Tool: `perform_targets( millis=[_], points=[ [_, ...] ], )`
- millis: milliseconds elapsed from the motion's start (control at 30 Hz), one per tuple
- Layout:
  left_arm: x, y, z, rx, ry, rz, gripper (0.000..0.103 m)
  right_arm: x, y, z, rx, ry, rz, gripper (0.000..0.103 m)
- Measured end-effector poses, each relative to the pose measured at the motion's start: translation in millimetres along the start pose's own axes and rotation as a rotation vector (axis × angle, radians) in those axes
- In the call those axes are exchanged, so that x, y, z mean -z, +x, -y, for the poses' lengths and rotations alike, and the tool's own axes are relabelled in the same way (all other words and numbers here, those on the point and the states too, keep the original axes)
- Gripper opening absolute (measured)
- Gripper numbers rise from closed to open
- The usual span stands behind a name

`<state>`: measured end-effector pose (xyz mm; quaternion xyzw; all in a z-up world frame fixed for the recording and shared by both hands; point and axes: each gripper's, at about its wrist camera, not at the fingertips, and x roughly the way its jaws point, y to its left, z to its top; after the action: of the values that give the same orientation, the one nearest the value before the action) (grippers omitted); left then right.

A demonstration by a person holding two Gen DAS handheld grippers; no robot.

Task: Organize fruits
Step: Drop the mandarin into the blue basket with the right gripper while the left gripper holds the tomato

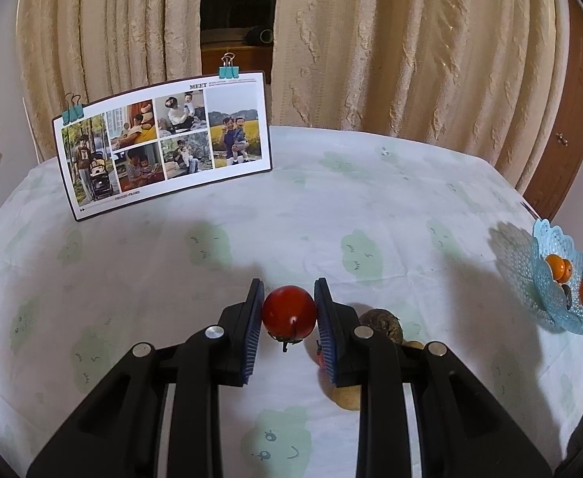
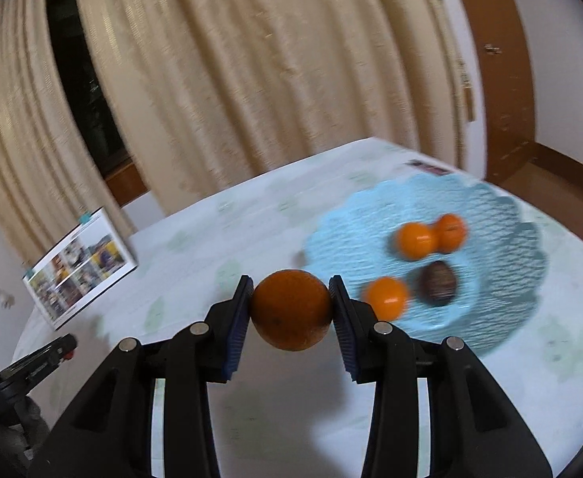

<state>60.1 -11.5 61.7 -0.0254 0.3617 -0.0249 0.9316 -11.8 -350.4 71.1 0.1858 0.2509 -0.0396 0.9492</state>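
Note:
My left gripper (image 1: 288,312) is shut on a red tomato (image 1: 289,310) with a dark stem, held above the table. Beside and below its right finger lie a brown rough fruit (image 1: 383,322), a pale yellow round fruit (image 1: 347,396) and a bit of another red fruit (image 1: 320,356), partly hidden. My right gripper (image 2: 291,306) is shut on an orange (image 2: 291,310), held left of the blue lace basket (image 2: 502,298). The basket holds three small oranges (image 2: 415,241) and a dark brown fruit (image 2: 439,283). The basket also shows at the far right of the left wrist view (image 1: 546,290).
A photo collage board (image 1: 164,141) with teal binder clips stands at the table's back left. Cream curtains hang behind the table. The tablecloth (image 1: 331,215) is white with pale green cloud prints. A black tripod (image 2: 16,374) stands off the table's left.

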Motion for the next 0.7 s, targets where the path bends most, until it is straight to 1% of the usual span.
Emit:
perform_targets(
  millis=[100,267,433,533,567,600,700],
  points=[
    [1,-1,6,0.002,0.011,-0.002,0.026,-1,-6,22,0.055,0.015,0.02,0.041],
    [0,-2,19,0.014,0.029,-0.003,0.026,2,-9,55,0.103,0.064,0.021,0.041],
    [-2,-5,36,0.026,0.058,0.003,0.026,7,-7,71,0.13,0.079,0.017,0.041],
    [-4,-8,48,0.032,0.078,0.01,0.026,10,-10,78,0.142,0.087,0.039,0.042],
    [-5,-10,52,0.035,0.085,0.013,0.026,10,-11,79,0.142,0.09,0.047,0.045],
    [-6,-10,56,0.038,0.091,0.014,0.026,10,-13,81,0.142,0.096,0.063,0.053],
    [-9,-13,71,0.052,0.118,0.021,0.026,11,-21,89,0.178,0.107,0.115,0.053]
  ],
)
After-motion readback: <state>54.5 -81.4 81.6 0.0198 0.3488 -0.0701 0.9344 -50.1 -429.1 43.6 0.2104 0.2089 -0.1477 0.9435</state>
